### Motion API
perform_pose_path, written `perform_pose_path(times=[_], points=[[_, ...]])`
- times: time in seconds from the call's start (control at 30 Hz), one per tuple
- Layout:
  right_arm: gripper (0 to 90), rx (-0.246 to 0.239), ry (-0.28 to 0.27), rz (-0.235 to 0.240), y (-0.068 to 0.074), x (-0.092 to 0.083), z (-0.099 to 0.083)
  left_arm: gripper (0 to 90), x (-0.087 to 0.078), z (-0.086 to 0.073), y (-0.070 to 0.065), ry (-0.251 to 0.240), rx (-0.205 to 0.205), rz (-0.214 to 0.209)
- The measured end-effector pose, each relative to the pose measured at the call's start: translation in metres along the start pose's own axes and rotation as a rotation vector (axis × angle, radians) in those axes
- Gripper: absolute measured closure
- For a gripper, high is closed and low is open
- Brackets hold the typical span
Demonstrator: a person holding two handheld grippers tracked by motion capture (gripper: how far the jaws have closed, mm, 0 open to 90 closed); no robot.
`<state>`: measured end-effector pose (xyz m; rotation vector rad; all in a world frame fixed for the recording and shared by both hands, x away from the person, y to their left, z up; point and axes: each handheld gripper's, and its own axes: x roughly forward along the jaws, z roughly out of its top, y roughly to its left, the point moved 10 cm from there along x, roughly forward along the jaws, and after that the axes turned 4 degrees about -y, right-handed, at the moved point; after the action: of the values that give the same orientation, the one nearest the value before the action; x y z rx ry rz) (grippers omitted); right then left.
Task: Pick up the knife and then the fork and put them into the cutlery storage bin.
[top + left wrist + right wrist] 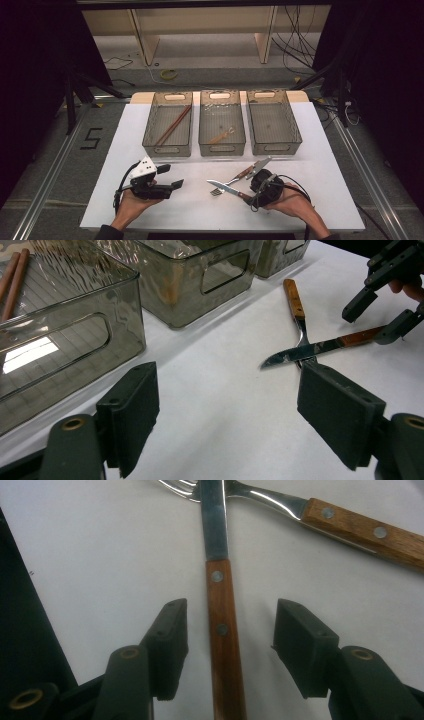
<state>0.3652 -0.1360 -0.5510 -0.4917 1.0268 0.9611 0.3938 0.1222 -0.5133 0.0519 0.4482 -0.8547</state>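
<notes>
The job looks like sorting cutlery into bins. The right gripper (227, 635) is spread, its jaws straddling the knife (222, 630) handle without pressing it; the knife lies on the tabletop (165, 200), its blade crossing the fork (235, 179). By my reading the next move is to pinch the handle squarely and lift clear of the fork. The left gripper (225, 405) is spread and empty, left of the knife. Beyond the knife stand three bins: the left bin (150, 131) holds chopsticks (174, 124), the middle bin (222, 148) a small wooden utensil, and the right bin (295, 131) looks bare.
</notes>
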Motion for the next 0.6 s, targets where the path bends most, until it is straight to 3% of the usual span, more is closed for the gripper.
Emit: perform_pose_path(times=[0.3, 0.5, 0.6], points=[[60.5, -0.028, 0.026, -0.006, 0.0021, 0.0053, -0.0003, 24.1, -0.0006, 0.0009, 0.0004, -0.005, 0.003, 0.003], [66.9, -0.035, 0.034, -0.024, 0.0000, 0.0052, -0.0010, 24.0, -0.0002, 0.0007, -0.0001, -0.006, 0.003, 0.002], [69.6, -0.060, 0.042, -0.048, 0.0002, 0.0059, -0.0009, 24.1, -0.0003, 0.0006, 0.0001, -0.004, 0.003, 0.002]])
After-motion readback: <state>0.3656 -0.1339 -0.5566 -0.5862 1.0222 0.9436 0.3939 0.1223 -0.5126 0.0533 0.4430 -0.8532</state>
